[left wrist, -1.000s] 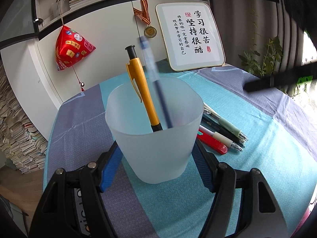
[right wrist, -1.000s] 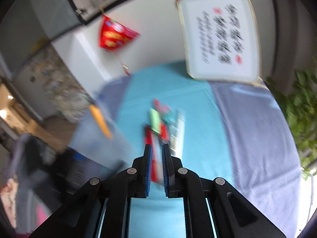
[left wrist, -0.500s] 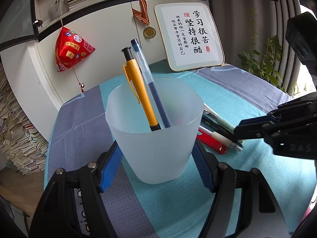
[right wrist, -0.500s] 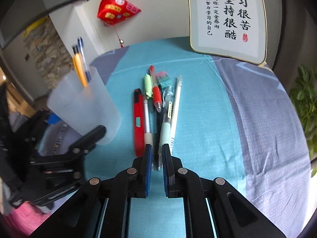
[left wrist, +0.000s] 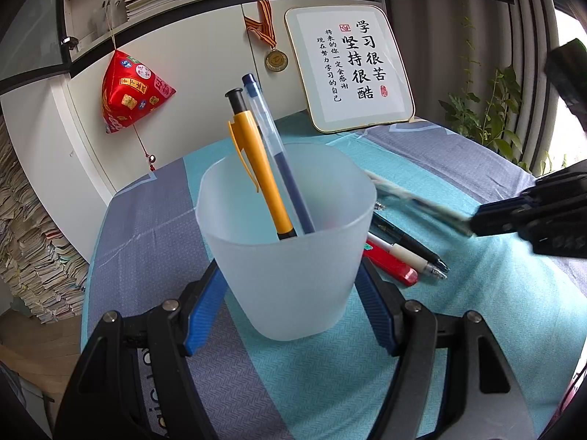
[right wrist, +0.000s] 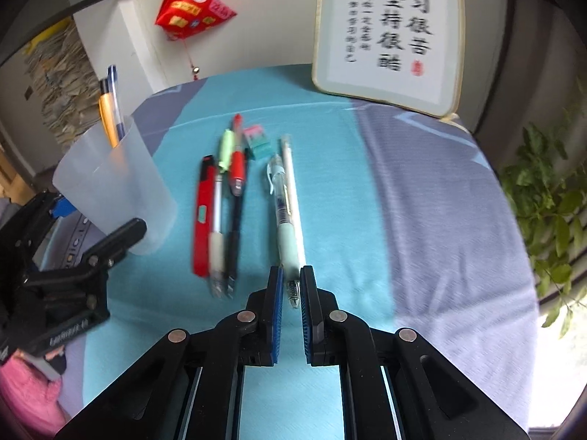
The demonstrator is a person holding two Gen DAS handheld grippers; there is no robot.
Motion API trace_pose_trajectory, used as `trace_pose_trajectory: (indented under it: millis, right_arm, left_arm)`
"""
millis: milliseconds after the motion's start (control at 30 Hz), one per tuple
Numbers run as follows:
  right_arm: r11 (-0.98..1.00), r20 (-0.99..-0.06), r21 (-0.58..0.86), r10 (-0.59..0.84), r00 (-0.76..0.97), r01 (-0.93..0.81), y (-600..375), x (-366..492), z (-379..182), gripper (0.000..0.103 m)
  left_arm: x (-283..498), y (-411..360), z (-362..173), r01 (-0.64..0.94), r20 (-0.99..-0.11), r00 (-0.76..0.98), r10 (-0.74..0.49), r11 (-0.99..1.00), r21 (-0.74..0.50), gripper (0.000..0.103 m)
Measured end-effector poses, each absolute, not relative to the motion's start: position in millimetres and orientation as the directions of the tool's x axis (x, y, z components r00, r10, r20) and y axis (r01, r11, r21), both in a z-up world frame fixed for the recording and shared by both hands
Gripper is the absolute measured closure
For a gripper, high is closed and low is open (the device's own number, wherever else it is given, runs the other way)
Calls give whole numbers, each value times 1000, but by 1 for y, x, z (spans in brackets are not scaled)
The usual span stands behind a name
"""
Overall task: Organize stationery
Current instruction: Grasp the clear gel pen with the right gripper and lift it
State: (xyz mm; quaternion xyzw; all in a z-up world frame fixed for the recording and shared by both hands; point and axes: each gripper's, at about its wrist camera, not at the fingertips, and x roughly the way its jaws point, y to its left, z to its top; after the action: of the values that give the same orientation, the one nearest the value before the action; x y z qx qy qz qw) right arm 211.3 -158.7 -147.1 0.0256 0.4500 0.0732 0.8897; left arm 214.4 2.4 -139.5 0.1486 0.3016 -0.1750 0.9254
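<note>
Right gripper [right wrist: 291, 278] clamps a pale green pen [right wrist: 284, 216] by its tip end on the cloth-covered desk [right wrist: 422, 201].

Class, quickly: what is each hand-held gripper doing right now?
Left hand-held gripper: closed on the cup.
Right hand-held gripper: closed on a pen.

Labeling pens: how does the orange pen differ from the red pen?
The orange pen stands tilted inside the cup; the red pen lies flat on the cloth beside the cup. Orange has a black plunger on top; red looks red throughout. Both sit untouched.
</note>
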Motion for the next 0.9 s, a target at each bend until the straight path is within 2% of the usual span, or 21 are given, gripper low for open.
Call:
trace_pose_trajectory:
  millis: [167,367,533,667,900]
  right_arm:
    - [980,-822,137,193,536,-142,-172,181,-144,94]
    - [966,-889,46,156,430,-255,-156,149,-157,94]
    - [957,-876,11,149,460,-289,-150,149,-145,94]
    - [952,-837,-25,147,527,-305,-142,168,-134,79]
    - [952,-855,-15,147,498,-306,-136,219,-141,77]
  left_arm:
    - [214,2,-140,413,-610,757,-234,895,169,34]
    - [214,2,-140,413,-610,757,-234,895,170,34]
    - [214,2,-140,412,-609,758,-232,895,172,34]
    - [215,2,-140,412,-609,758,-234,895,169,34]
    - [214,2,-140,412,-610,756,-237,896,163,34]
